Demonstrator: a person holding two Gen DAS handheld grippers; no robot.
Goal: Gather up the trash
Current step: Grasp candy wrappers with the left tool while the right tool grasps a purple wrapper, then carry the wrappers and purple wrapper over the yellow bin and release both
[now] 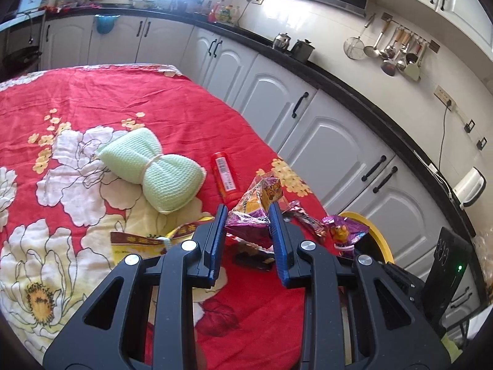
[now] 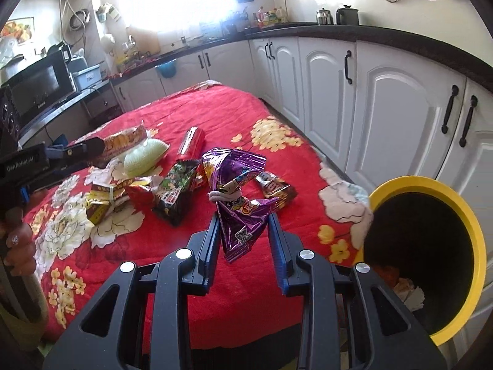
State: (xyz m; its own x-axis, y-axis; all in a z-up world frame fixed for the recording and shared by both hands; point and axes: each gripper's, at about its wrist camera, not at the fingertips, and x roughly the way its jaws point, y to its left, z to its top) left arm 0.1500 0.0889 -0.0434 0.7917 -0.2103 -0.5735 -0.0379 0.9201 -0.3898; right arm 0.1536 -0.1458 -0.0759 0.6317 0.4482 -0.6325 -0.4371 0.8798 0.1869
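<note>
Two tools, each held by a person, were both clenched on snack rubbish above a desk draped in a red floral blanket.

Nearest in the right wrist view, the right tool pinched the lower end of a crumpled purple foil snack bag, which hung clear of the blanket. Just to its right stood a yellow-rimmed bin, its dark mouth tilted toward the camera and some rubbish already inside. The bag was probably being held up for carrying across to it.

In the left wrist view, the left tool gripped a crushed purple and orange wrapper between its blue pads, lifted off the blanket, likely for the same trip.

Farther back, more litter lay loose on the blanket: a green and black packet, a brown wrapper, folded yellow and red wrappers and a red tube. A pale green knitted bundle lay beside them; it looked like a cloth rather than trash.

Beyond the desk ran white cabinets.
</note>
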